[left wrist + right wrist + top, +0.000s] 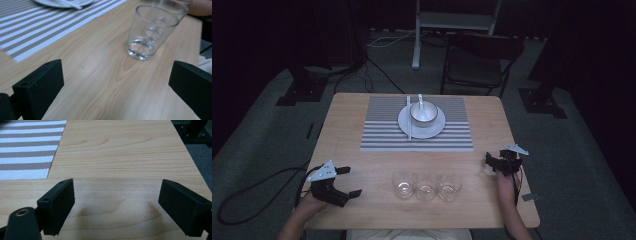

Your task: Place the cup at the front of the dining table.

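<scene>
Fingers of both grippers released, spread wide over bare bench, grasping nothing.

Left gripper (346,181) is held at the near-left corner of the wooden bench (492,130), fingers (40,87) apart and aimed toward a row of three clear glasses (427,185) standing side by side near the front edge; the left glass (150,32) sits just ahead of the gap between the fingers, untouched. Right gripper (497,164) is held near the right edge of the bench, fingers (58,203) apart above bare wood, well apart from the glasses. A striped placemat (417,124) lies at the far-centre of the bench and carries a white plate (434,130). On the plate stands a bowl (423,113) with a spoon (420,100) in it; chopsticks (408,117) rest on the plate's left side. A dark chair (482,60) stands beyond the far edge.
</scene>
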The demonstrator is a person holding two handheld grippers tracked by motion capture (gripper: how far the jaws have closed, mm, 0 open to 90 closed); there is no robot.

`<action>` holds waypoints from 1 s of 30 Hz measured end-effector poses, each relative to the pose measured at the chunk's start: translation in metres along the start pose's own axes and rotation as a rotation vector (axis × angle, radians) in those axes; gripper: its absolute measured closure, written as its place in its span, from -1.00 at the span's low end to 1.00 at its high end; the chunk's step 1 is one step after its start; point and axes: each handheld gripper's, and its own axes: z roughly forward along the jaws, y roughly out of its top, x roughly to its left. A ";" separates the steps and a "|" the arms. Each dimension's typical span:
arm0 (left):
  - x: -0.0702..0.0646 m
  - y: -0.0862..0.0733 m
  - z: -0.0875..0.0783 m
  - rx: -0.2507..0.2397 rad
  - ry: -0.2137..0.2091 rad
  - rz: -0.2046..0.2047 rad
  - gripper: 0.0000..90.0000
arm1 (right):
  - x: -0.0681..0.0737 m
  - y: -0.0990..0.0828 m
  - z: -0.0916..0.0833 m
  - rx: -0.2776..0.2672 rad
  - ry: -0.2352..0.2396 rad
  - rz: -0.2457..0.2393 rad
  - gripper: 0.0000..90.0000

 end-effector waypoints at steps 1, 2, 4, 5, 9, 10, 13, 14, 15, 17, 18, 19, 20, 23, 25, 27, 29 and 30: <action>0.000 0.002 0.002 -0.001 -0.011 0.006 -0.99 | 0.000 0.000 0.000 0.000 0.000 0.001 -0.71; -0.001 0.005 0.003 -0.003 -0.012 0.009 -0.99 | 0.000 0.000 0.000 0.000 0.000 0.000 -0.71; -0.002 0.009 0.007 -0.004 -0.025 0.018 -0.99 | 0.000 0.000 0.000 0.000 0.000 0.000 -0.71; -0.002 0.012 0.009 -0.002 -0.024 0.023 -0.99 | 0.000 0.000 0.000 0.000 0.000 0.000 -0.71; -0.005 0.024 0.016 -0.005 -0.054 0.049 -0.99 | 0.000 0.000 0.000 0.000 0.000 0.000 -0.71; -0.005 0.027 0.018 -0.006 -0.053 0.054 -0.99 | 0.000 0.000 0.000 0.000 0.001 0.000 -0.71; -0.007 0.034 0.022 -0.008 -0.062 0.069 -0.99 | 0.000 0.000 0.000 -0.001 0.002 0.000 -0.71; -0.007 0.036 0.023 -0.007 -0.070 0.074 -0.99 | 0.000 0.000 0.000 -0.001 0.002 0.001 -0.71; -0.008 0.038 0.025 -0.008 -0.068 0.081 -0.99 | 0.000 0.000 0.000 -0.001 0.002 0.001 -0.71; -0.009 0.041 0.027 -0.010 -0.082 0.086 -0.99 | 0.000 0.000 0.000 -0.001 0.002 0.001 -0.71; -0.010 0.043 0.028 -0.010 -0.080 0.089 -0.99 | 0.000 0.000 0.000 -0.001 0.002 0.001 -0.71; -0.010 0.044 0.029 -0.010 -0.088 0.089 -0.99 | 0.000 0.000 0.000 -0.001 0.003 0.002 -0.71; -0.010 0.046 0.030 -0.016 -0.092 0.088 -0.99 | 0.000 0.000 0.000 -0.001 0.003 0.002 -0.71; -0.011 0.053 0.032 -0.017 -0.094 0.107 -0.99 | 0.000 0.000 0.000 -0.001 0.003 0.001 -0.71; -0.012 0.058 0.034 -0.025 -0.102 0.116 -0.99 | 0.000 0.000 0.000 0.000 0.003 0.001 -0.71; -0.013 0.063 0.035 -0.027 -0.108 0.123 -0.99 | 0.000 0.000 0.000 -0.001 0.003 0.002 -0.71; -0.013 0.068 0.037 -0.030 -0.109 0.126 -0.99 | 0.000 0.000 0.000 0.000 0.003 0.000 -0.71; -0.014 0.070 0.038 -0.029 -0.116 0.130 -0.99 | 0.000 0.000 0.000 0.000 0.003 0.001 -0.71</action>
